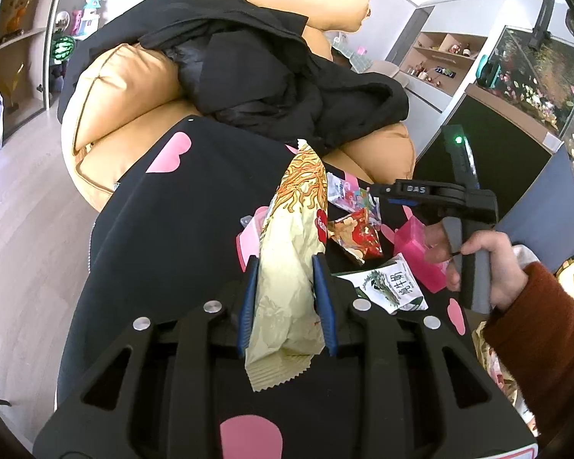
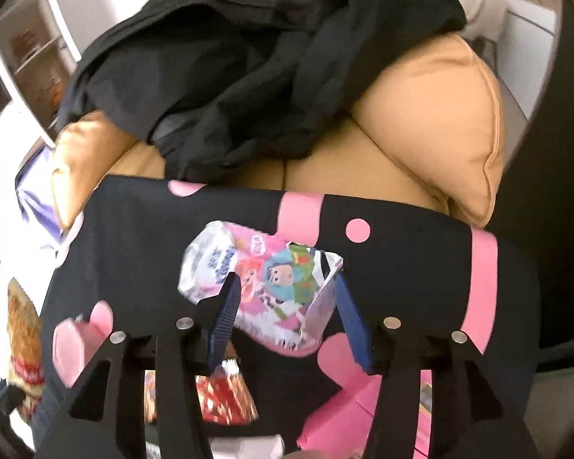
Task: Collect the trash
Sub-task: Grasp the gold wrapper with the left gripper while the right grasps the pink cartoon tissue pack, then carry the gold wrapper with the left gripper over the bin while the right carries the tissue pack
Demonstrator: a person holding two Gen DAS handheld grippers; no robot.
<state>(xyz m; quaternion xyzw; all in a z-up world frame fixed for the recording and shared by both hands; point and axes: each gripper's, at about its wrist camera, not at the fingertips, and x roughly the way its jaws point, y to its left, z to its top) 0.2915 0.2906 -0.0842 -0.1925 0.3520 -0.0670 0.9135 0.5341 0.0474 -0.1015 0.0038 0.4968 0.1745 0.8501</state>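
My left gripper (image 1: 283,264) is shut on a long cream noodle-snack wrapper (image 1: 291,252), which stands up between the blue pads above a black cloth with pink hearts (image 1: 164,229). My right gripper (image 2: 285,287) is open, with its pads on either side of a pink cartoon wrapper (image 2: 264,283) that lies on the cloth. The right gripper also shows in the left wrist view (image 1: 375,189), over that same cartoon wrapper (image 1: 348,191). A red snack wrapper (image 1: 356,237) and a white-and-green packet (image 1: 392,287) lie nearby.
A black jacket (image 1: 268,76) is heaped on a tan leather sofa (image 1: 130,88) behind the cloth. A pink plastic box (image 1: 421,252) sits by the right hand. A fish tank (image 1: 535,69) and shelves stand at the right; wood floor (image 1: 26,210) is at the left.
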